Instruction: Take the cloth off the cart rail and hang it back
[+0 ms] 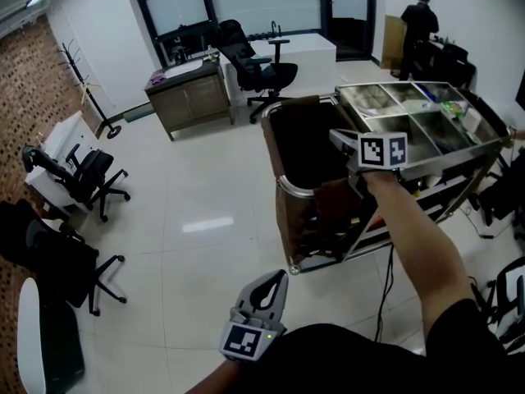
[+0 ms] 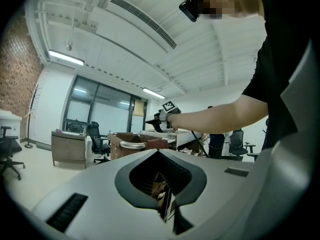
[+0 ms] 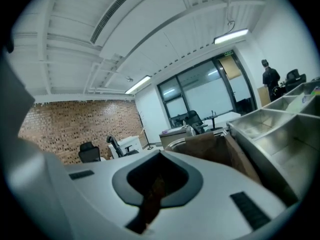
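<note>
A brown cloth hangs over the curved steel rail at the near end of the cart. My right gripper reaches down onto the cloth beside the rail. In the right gripper view its jaws are shut, and a strip of the brown cloth is pinched in the slit between them. My left gripper hangs low near my body, well short of the cart, shut and holding nothing. The left gripper view looks level at the rail, the cloth and my right arm.
The cart carries a dark bag and steel trays. A black cable drops to the floor below it. Office chairs stand at the left, a desk and chair behind. A person stands far right.
</note>
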`<state>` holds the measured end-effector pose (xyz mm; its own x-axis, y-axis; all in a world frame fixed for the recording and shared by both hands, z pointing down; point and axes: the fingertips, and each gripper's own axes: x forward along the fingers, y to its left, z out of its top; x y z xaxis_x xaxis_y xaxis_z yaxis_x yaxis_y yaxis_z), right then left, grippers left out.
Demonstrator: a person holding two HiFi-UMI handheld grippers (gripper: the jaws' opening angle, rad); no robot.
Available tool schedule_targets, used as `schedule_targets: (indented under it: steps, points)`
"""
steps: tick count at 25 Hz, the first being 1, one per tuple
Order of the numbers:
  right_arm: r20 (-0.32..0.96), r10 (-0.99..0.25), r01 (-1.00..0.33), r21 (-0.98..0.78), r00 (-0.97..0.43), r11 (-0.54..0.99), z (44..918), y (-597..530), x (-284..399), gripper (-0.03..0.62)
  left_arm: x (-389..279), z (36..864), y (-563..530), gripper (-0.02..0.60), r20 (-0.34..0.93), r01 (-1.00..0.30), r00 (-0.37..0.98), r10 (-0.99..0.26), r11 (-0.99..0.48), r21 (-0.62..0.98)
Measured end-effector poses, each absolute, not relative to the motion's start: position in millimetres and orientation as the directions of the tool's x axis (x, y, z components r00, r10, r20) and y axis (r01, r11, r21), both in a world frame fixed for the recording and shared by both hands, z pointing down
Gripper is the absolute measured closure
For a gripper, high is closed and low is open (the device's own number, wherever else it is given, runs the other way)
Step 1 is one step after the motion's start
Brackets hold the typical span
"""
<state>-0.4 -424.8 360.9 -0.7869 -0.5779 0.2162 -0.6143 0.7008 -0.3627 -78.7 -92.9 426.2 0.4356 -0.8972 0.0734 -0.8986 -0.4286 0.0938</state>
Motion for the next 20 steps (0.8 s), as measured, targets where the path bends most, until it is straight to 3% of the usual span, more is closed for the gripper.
schedule_targets:
  steps: [12, 20]
  points:
    - [-0.099, -0.536, -0.483, -0.322, -0.838, 0.814, 268, -288, 37, 0.589, -49, 426, -86, 0.581, 0.08, -0.869, 0.493, -0.867, -0.486, 0.09]
    - [-0.173, -0.54, -0.499, -0.233, -0.824, 0.835, 263, -164, 68, 0.589, -36, 423, -90, 0.581, 0.083, -0.85, 0.526, -0.847, -0.52, 0.079]
